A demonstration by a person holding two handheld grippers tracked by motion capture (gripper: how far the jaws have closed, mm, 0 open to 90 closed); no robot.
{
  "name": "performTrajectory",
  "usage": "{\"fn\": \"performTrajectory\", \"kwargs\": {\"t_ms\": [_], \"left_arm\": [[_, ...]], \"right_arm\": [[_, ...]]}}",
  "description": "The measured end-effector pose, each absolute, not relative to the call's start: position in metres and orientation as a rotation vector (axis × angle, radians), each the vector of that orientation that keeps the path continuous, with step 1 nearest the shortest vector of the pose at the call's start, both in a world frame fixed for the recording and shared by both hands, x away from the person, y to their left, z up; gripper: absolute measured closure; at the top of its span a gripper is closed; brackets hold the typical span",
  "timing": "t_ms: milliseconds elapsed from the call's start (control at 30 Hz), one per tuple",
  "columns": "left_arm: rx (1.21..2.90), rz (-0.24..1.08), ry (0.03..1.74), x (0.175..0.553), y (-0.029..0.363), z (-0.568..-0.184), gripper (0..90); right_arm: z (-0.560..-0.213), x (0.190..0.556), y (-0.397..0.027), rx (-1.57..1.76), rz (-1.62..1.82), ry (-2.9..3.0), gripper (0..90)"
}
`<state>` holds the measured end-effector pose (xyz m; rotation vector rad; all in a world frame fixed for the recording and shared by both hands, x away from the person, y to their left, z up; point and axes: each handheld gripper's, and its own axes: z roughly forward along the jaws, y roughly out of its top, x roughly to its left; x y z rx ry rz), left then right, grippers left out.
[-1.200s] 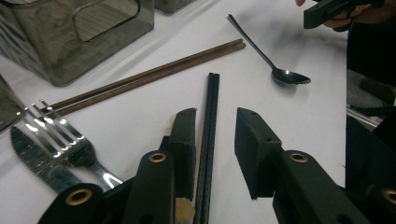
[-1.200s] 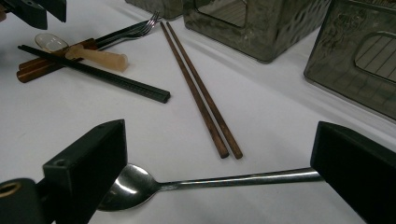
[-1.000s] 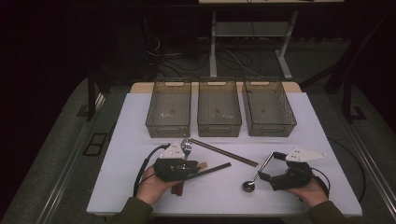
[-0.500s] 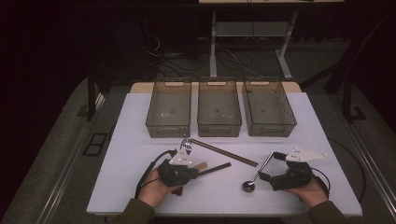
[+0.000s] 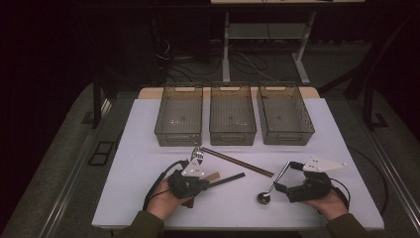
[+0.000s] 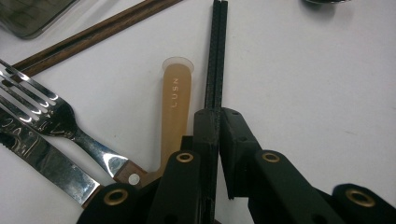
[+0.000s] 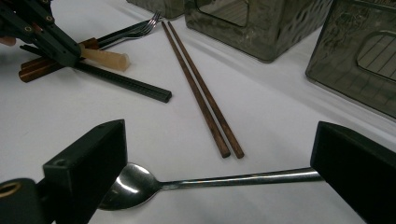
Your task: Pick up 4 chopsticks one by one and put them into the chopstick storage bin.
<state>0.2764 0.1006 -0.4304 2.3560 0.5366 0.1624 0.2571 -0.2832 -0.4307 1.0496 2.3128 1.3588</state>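
Observation:
My left gripper (image 6: 215,114) has just been closing and is now shut on a pair of black chopsticks (image 6: 216,51), which stick out ahead of the jaws. Beside them lie an amber handle (image 6: 175,102), a fork (image 6: 51,112) and a knife blade (image 6: 42,158). In the high view the left gripper (image 5: 210,182) is at the front left, over this pile. My right gripper (image 7: 222,140) is open wide. A metal spoon (image 7: 140,184) lies flat on the table across the gap, with its bowl by one jaw and its handle end by the other.
Brown chopsticks (image 5: 237,162) lie diagonally mid-table, between the two hands. Three smoky plastic bins (image 5: 179,119) (image 5: 233,116) (image 5: 285,116) stand in a row at the back of the white tabletop (image 5: 346,148). A dark floor with cables lies beyond the table.
The left hand has shifted slightly over the utensil pile, and its jaws have settled on the black chopsticks. The right hand and the spoon have stayed put.

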Motion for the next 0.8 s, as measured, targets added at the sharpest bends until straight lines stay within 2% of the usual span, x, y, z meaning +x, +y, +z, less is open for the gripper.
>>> {"fn": "performTrajectory", "kwargs": {"t_ms": [533,800], "left_arm": [[2.356,0.129,0.531,0.275,0.0979,-0.4331,83.5],[2.407,0.133,0.513,0.2739,0.0945,-0.4365,82.7]], "right_arm": [[-0.4308,0.2571,-0.2832,1.048,1.359,2.315,3.7],[-0.4309,0.257,-0.283,1.047,1.359,2.317,3.7]]}}
